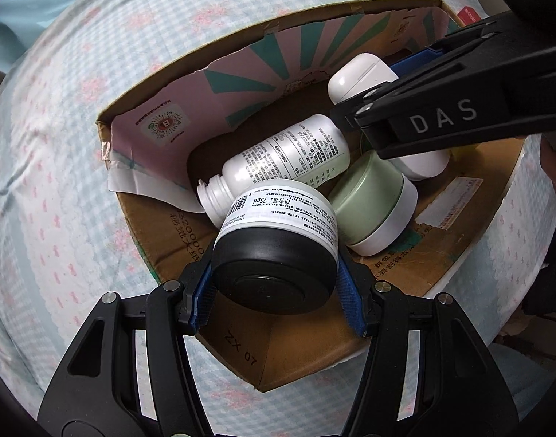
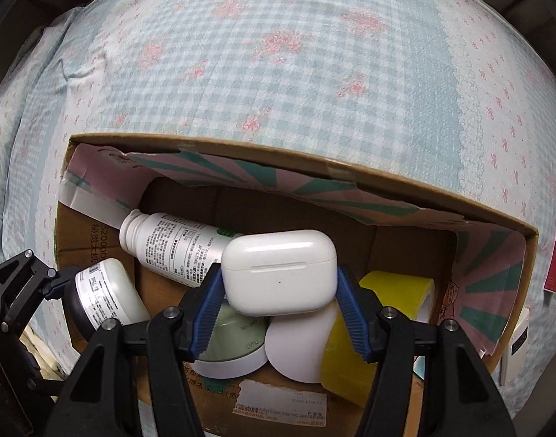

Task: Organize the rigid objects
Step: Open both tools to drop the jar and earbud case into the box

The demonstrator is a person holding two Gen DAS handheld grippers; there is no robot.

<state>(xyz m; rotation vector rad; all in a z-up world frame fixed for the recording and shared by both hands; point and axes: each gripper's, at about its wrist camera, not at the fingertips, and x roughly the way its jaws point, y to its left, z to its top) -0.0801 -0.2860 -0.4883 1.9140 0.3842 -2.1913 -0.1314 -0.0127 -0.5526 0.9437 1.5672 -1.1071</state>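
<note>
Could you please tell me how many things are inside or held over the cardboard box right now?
6: black-capped jar in left gripper; earbud case in right gripper; lying white bottle; green jar; white cylinder; yellow tape roll. More may be hidden.

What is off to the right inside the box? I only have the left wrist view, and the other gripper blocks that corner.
Observer: A roll of yellow tape stands there, against the cardboard box wall.
Operator: Is the right gripper holding something?
Observer: Yes, the right gripper is shut on the white earbud case, with the case's front seam facing the camera.
Operator: What sits under the case?
Observer: A white cylinder, beside the green jar.
</note>
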